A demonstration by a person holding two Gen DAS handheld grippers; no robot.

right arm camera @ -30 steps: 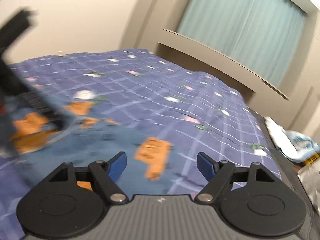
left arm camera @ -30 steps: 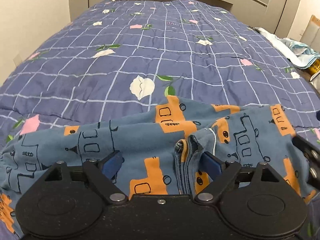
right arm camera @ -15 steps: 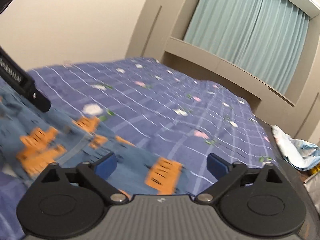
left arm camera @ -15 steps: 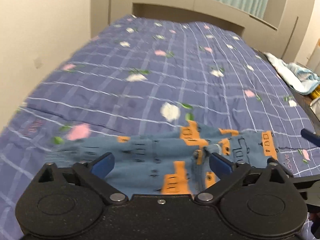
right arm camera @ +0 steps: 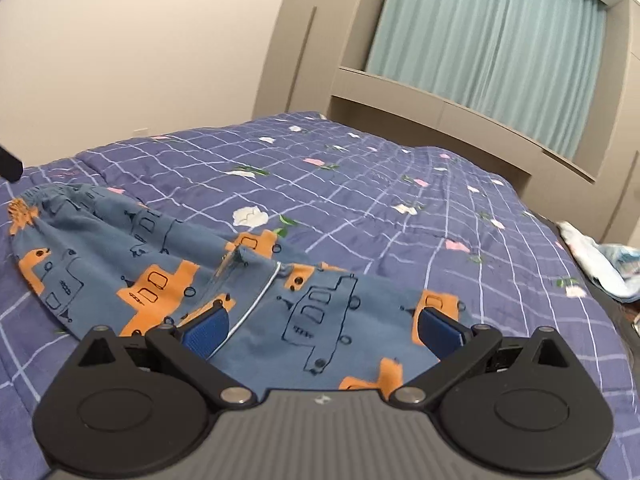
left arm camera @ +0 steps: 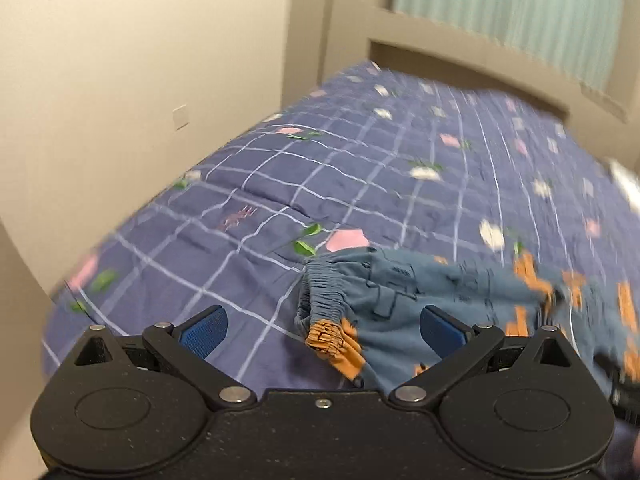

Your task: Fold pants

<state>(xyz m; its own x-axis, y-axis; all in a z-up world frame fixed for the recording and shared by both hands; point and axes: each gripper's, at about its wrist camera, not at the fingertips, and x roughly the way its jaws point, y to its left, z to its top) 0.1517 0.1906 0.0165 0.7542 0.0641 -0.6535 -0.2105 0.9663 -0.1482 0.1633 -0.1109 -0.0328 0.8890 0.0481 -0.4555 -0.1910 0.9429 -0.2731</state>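
Small blue pants with orange and dark vehicle prints lie spread on the bed, elastic waistband at the left end. In the left wrist view the gathered waistband lies just ahead, between the blue pads. My left gripper is open, above the waistband end, nothing pressed between its pads. My right gripper is open too, hovering over the leg end of the pants. Neither gripper holds fabric. The lower edge of the pants is hidden behind each gripper body.
The purple checked quilt with flower prints covers the bed. A beige wall runs along the left side. A headboard ledge and teal curtain stand at the far end. Crumpled light cloth lies at the right edge.
Both grippers have opened wider and drawn back from the pants. The left one swung leftward to the waistband end and rolled; the right one pulled back, showing the whole garment.
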